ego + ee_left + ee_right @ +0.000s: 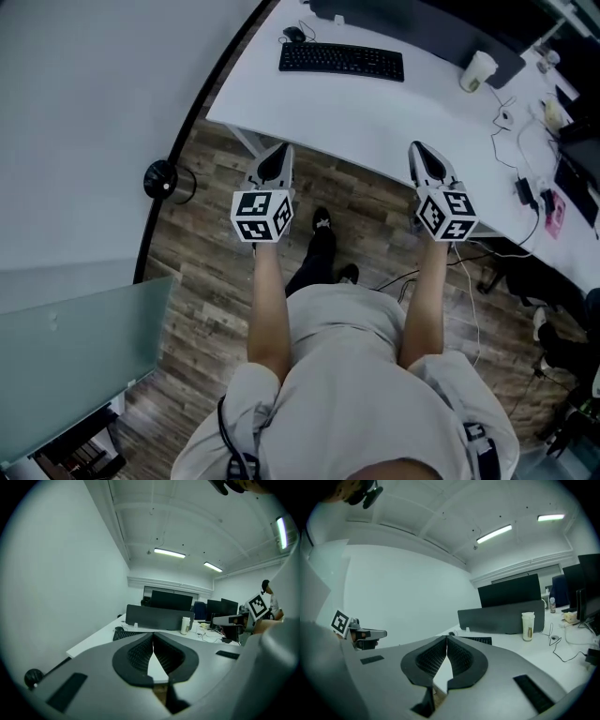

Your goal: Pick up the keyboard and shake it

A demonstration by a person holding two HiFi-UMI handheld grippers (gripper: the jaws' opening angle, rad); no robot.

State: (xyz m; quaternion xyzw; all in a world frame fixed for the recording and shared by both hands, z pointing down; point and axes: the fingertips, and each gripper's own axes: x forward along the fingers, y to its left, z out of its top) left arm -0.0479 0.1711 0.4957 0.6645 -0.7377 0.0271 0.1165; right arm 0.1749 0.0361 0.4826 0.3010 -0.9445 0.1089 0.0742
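Far across the bench (394, 122) the keyboard (341, 61) is lying untouched, and you are holding the left hand-held gripper (279, 155) and right hand-held gripper (419, 153) clenched empty, so reaching and opening likely come next

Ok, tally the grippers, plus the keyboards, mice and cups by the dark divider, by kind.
grippers: 2 (left gripper, right gripper)
keyboard: 1
mouse: 1
cup: 1
Total: 5

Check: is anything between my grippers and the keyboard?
Nothing visible. Only bare desk lies between the left gripper, the right gripper and the keyboard. The mouse and cup sit off to the sides.
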